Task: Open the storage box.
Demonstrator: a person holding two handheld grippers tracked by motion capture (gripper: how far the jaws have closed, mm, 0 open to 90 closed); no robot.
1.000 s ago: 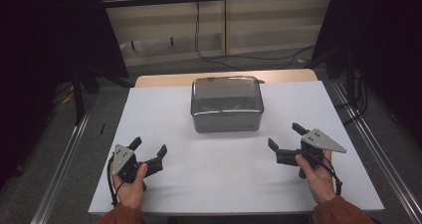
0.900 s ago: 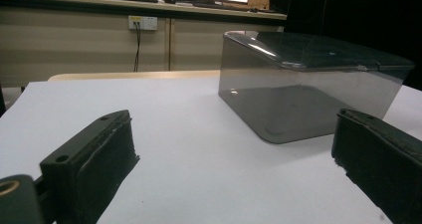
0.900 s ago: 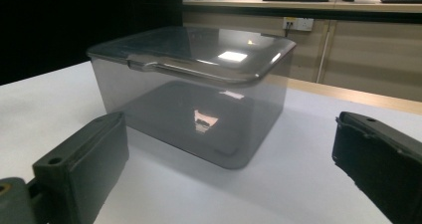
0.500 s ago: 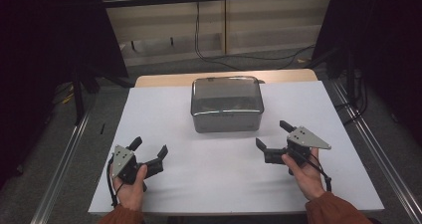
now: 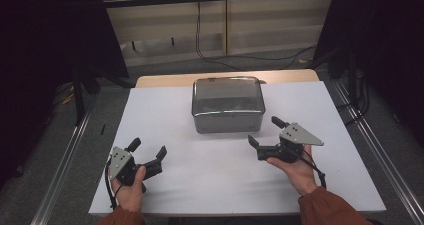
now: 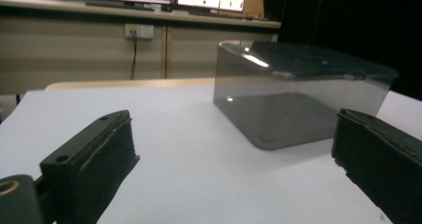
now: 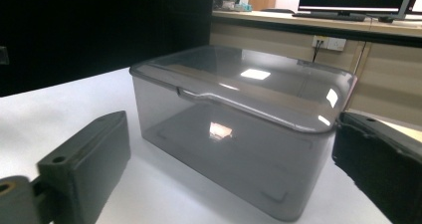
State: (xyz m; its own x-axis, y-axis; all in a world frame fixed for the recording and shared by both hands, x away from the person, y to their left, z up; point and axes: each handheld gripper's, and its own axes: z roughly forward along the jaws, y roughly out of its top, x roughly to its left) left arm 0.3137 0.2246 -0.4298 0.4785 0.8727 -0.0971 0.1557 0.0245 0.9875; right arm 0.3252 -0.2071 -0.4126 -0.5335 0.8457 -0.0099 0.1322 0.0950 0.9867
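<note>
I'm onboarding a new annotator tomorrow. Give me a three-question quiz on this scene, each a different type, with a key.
1. True or false: the lid of the smoky plastic box is off.
2. Multiple choice: which gripper is nearer the box? A) left gripper B) right gripper C) both touch it
3. Short answer: what covers the table under the box?

Key
1. False. The lid is on, as the right gripper view shows.
2. B. The right gripper sits close to the box's front right corner with jaws apart, not touching it. The left gripper rests farther off, also open.
3. A white sheet.
</note>
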